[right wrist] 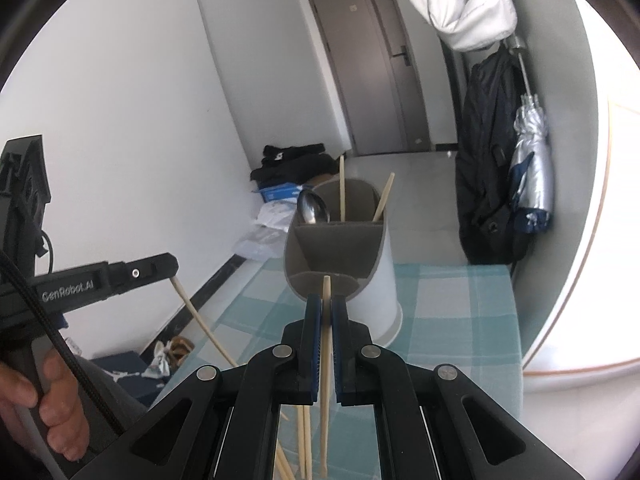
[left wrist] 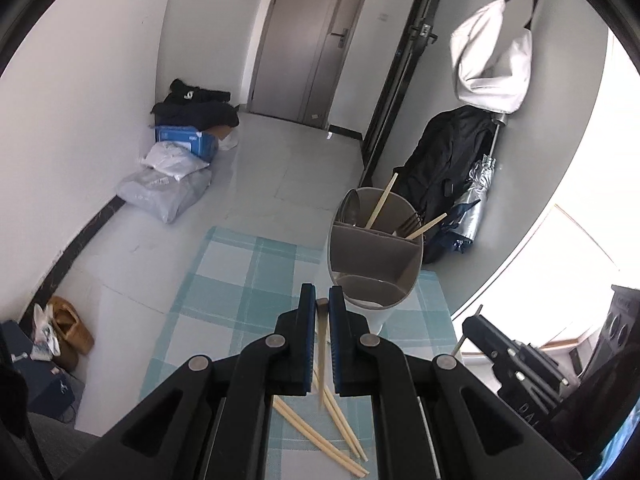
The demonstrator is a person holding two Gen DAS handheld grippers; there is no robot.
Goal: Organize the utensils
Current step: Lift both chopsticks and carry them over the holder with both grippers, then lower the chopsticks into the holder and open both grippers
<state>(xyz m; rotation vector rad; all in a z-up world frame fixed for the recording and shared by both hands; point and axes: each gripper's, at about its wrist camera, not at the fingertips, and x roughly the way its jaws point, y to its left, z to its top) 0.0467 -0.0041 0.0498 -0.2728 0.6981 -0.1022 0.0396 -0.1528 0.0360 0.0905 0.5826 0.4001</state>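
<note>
Now I am holding a chopstick (right wrist: 326, 344) pinched in each gripper's closed fingers, the right gripper (right wrist: 327, 304) just near of the holder (right wrist: 360, 264), the left gripper (left wrist: 321, 300) beside it.

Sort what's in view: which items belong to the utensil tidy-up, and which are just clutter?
Job:
- left gripper, shut on a chopstick
- right gripper, shut on a second chopstick
- utensil holder with spoon, fork
- loose chopsticks on checked cloth

Clutter:
- white bag
- black backpack
- folded umbrella
- blue box

Left gripper (left wrist: 322, 304) clamped, angled down; right gripper (right wrist: 327, 306) clamped, angled down.
</note>
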